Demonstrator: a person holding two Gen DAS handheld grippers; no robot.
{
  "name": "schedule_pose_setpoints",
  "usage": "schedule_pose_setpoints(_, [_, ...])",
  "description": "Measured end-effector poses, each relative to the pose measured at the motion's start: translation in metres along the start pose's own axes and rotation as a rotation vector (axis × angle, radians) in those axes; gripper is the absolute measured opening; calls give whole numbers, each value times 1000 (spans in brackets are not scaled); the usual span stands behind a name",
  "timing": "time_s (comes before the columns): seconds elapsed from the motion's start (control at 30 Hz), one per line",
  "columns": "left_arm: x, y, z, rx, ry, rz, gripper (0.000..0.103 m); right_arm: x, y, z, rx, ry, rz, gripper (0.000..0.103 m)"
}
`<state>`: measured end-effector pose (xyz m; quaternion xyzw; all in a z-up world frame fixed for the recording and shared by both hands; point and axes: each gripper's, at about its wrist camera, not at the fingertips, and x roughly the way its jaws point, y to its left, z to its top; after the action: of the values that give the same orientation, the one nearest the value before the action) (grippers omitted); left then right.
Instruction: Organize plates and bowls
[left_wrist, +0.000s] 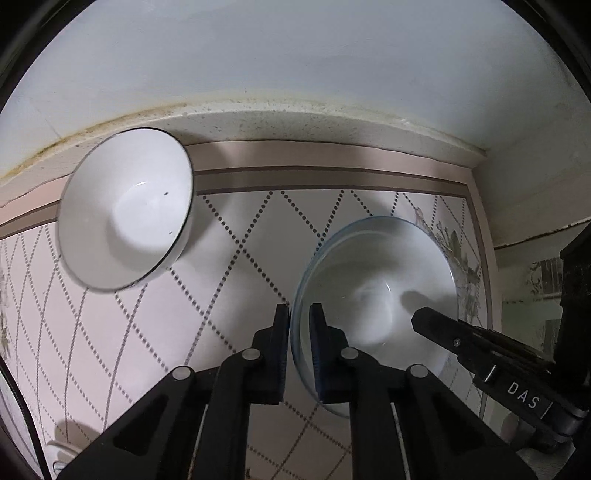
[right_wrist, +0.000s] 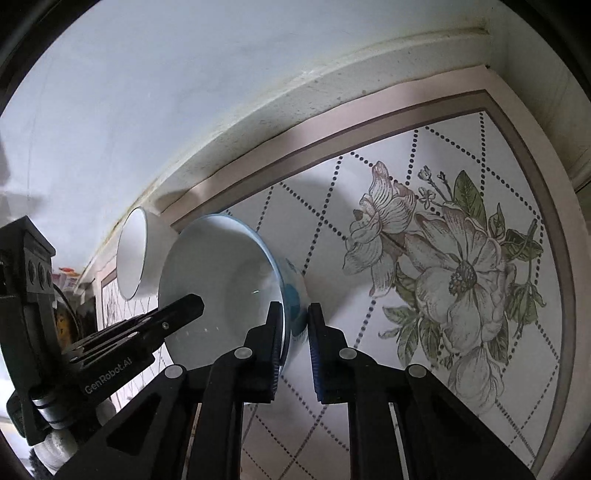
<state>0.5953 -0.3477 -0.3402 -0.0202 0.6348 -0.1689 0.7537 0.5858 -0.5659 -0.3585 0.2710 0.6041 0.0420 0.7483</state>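
Note:
A white bowl with a pale blue rim (left_wrist: 373, 280) sits on the patterned table mat, and both grippers hold it. My left gripper (left_wrist: 300, 314) is shut on its near-left rim. My right gripper (right_wrist: 295, 314) is shut on the opposite rim of the same bowl (right_wrist: 221, 280); one of its fingers (left_wrist: 436, 325) reaches over the bowl from the right in the left wrist view. A second white bowl with a thin dark rim (left_wrist: 125, 210) stands to the left, apart from the first; it also shows behind in the right wrist view (right_wrist: 135, 251).
The mat (left_wrist: 240, 258) with dotted diamond lines and a flower print (right_wrist: 443, 266) covers the counter. A speckled ledge (left_wrist: 295, 125) and a white wall run along the back. A dark object (left_wrist: 576, 280) stands at the right edge.

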Motion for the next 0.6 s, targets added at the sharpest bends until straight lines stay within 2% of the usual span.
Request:
schedule_pose_setpoints(0.27, [-66,0,-54,26,-37,-10,9,-44,31,-51,-74,-2,11,16])
schedule_pose_setpoints(0.43, [-101,7,-102,34,-45,-19,9,-70,50,-102,-103,13,29,16])
schedule_pose_setpoints(0.6, [-118,18,-147,28,-25,-30,9,-81,57,-155,-104,62,57,16])
